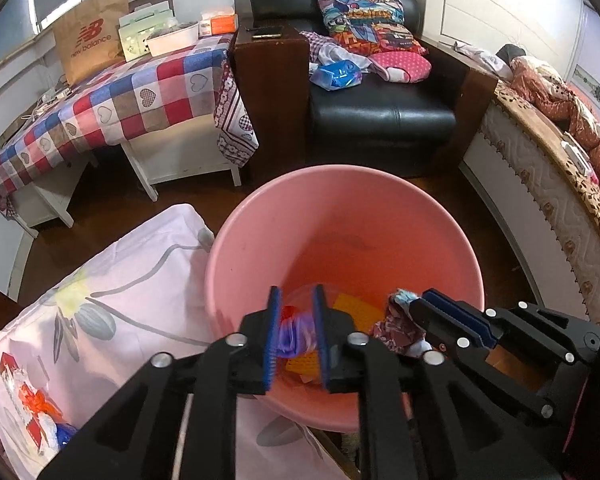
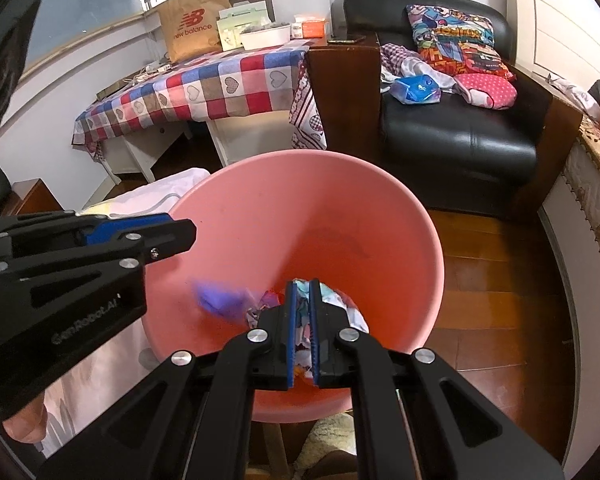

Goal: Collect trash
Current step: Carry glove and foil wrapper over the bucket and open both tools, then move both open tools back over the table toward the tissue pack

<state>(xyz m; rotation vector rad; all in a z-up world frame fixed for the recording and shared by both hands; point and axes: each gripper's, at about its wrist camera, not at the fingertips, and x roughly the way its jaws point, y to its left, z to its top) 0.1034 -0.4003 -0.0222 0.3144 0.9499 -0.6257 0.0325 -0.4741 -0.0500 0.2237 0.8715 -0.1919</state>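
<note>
Left wrist: purple wrapper (image 1: 294,334) between open hand-held gripper (image 1: 296,334).

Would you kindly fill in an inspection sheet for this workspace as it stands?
Surface: wooden floor; floral cloth beside the bin.
Job's things: pink bin holds scraps; purple wrapper blurred inside it.
Clutter: red-and-white wrappers on the cloth.
Grippers: left gripper over the bin, jaws open; right gripper shut on crumpled trash.
Cables: white cords on checked table.
Surroundings: black armchair, bed.
</note>
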